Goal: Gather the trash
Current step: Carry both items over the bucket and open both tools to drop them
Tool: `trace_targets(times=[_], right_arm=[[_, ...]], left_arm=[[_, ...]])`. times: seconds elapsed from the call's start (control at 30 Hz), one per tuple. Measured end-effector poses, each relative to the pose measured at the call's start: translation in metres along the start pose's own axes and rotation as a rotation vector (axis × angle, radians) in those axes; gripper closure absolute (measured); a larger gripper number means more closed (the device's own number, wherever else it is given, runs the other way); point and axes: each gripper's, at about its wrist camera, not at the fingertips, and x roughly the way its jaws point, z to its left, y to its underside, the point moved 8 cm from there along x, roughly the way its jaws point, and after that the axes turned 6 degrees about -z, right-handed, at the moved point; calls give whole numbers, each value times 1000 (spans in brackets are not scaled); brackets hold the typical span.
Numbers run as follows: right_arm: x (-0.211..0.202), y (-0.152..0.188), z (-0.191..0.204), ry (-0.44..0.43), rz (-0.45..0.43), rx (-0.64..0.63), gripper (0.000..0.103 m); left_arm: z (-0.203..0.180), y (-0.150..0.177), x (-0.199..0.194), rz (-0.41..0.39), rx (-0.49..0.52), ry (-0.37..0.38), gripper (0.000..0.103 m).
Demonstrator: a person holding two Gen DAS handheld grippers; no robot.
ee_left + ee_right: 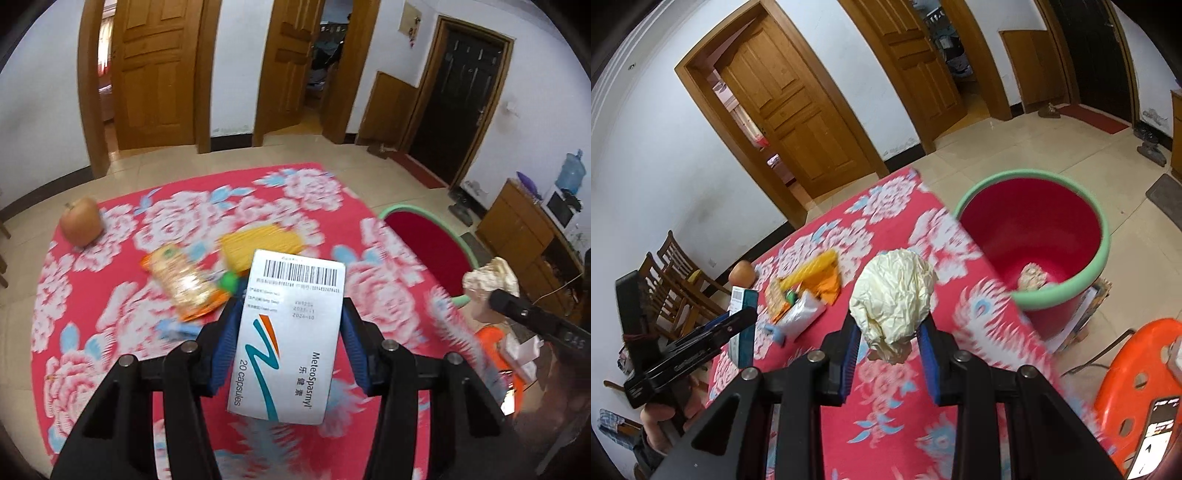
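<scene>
The white medicine box [291, 339], printed with a barcode and "20 capsules", sits upright between the blue pads of the left gripper [291, 317], whose fingers [227, 332] press on its 2 long sides and hold it clear of the bench [110, 325]. In the right wrist view the same box [740, 299] shows at the left edge, above the bench's near corner. The right gripper [890, 334] has its fingers [851, 343] closed on a crumpled ball of cream paper [892, 295], also lifted off the bench.

Behind the box, on the red cloth with white flowers, lie an orange snack wrapper [184, 282], a yellow ridged packet [262, 242] and a small green piece [229, 280] just beside them; a blue scrap [175, 328] lies nearer. A white plastic bag [803, 312] lies beside the wrappers. An orange fruit [81, 221] stands well apart at the far left corner.

Beside the bench's right edge, on the tiled floor, stands a red bin with a green rim [1034, 236]; 1 crumpled piece [1032, 277] lies at its bottom. An orange plastic stool [1137, 365] stands near the bin.
</scene>
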Motion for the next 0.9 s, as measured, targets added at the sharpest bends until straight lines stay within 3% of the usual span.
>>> trace_targets(times=[0.53, 0.8, 0.9], right_arm=[[4, -36, -98, 94, -39, 126, 67], [15, -44, -142, 143, -29, 202, 64], [16, -50, -152, 153, -45, 216, 57]], left_arm=[[-136, -33, 81, 39, 92, 128, 50], [-176, -36, 127, 78, 97, 189, 50], [-183, -37, 138, 89, 97, 206, 50]])
